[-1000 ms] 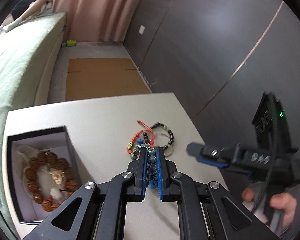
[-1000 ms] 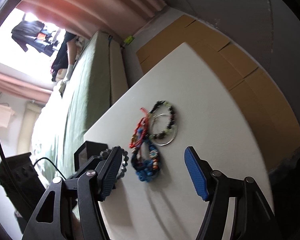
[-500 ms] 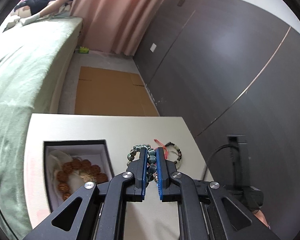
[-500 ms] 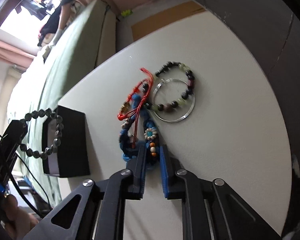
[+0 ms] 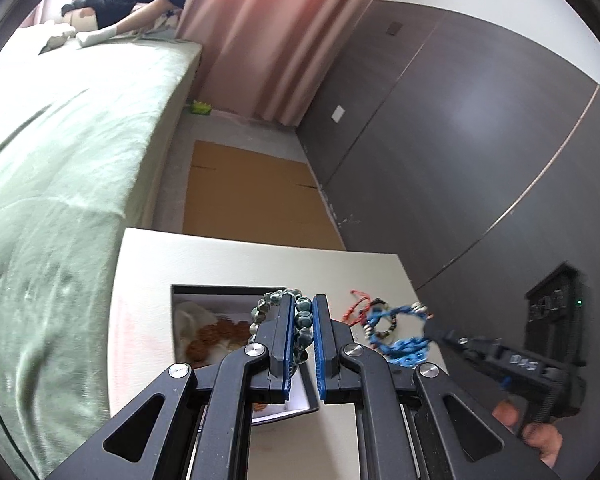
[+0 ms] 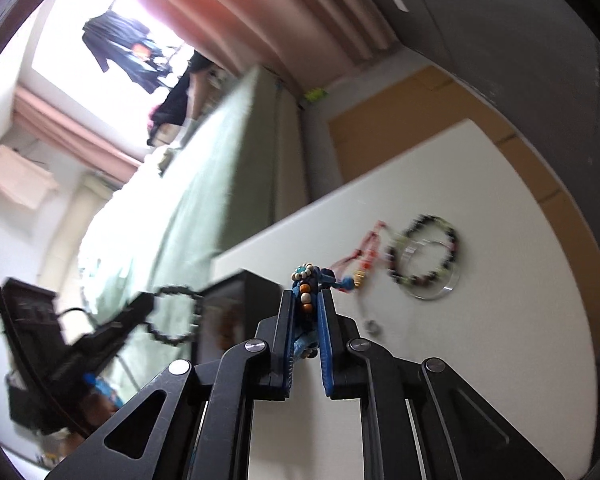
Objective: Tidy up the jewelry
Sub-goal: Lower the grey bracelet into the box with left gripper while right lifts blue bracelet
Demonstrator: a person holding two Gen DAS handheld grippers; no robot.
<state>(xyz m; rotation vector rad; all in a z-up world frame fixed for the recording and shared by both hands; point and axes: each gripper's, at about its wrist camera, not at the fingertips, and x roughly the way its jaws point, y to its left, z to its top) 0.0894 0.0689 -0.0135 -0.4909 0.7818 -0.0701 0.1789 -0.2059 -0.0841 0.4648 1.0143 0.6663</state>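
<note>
Both hand-held grippers clamped on bracelets above the desk (image 5: 228, 264)

The left hand-held gripper (image 5: 301, 322) pinches a dark green bead bracelet (image 5: 300, 320) over the open black box (image 5: 236, 292). The right hand-held gripper (image 6: 306, 304) grips a blue woven bracelet (image 6: 306, 280); beyond it lie a red cord bracelet (image 6: 366, 246) and dark bead bracelet (image 6: 428, 248).

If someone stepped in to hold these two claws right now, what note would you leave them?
Left claw: shut on the dark green bead bracelet, held above the open black box.
Right claw: shut on the blue woven bracelet, lifted off the white table.
In the box: a brown bead bracelet.
On the table: a red cord bracelet, a dark bead bracelet and a clear bangle.
Done: one bracelet boxed, two picked up.
Left: put both held bracelets away, then the three on the table.
</note>
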